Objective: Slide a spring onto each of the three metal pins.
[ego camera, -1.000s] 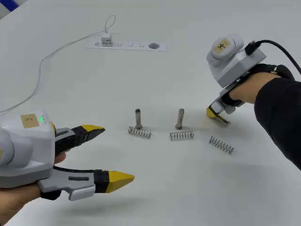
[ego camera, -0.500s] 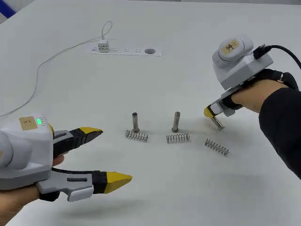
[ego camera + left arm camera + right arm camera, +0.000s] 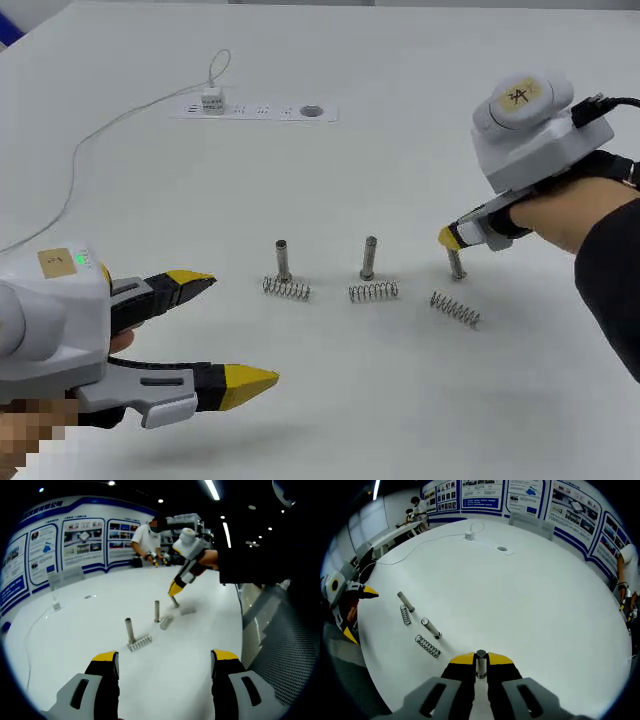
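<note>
Slide-on assembly of springs and pins. In the head view, at centre right, the right gripper (image 3: 452,238) is being shown clenched on the top of the right pin (image 3: 457,264), which is being held nearly upright with its foot apparently on the white table (image 3: 400,400); in the right gripper view the same pin is being seen end-on between the yellow-tipped jaws at bottom centre. At lower left the left gripper (image 3: 243,329) is being held released, jaws wide apart and grasping nothing, well apart from the parts. At mid-frame the left pin (image 3: 283,259) and middle pin (image 3: 369,257) are being shown standing upright and bare. The left spring (image 3: 286,289), middle spring (image 3: 373,291) and right spring (image 3: 455,309) are lying flat, each just below its pin; none is being carried on a pin yet. A power strip (image 3: 255,111) is lying at upper left. The springs are being judged light, thin-wired and apt to roll or pop out if squeezed hard; a gentle hold across the coils near one end is being advised, the other open end being left free for threading. The pins are being judged stiff, smooth and easily toppled.
</note>
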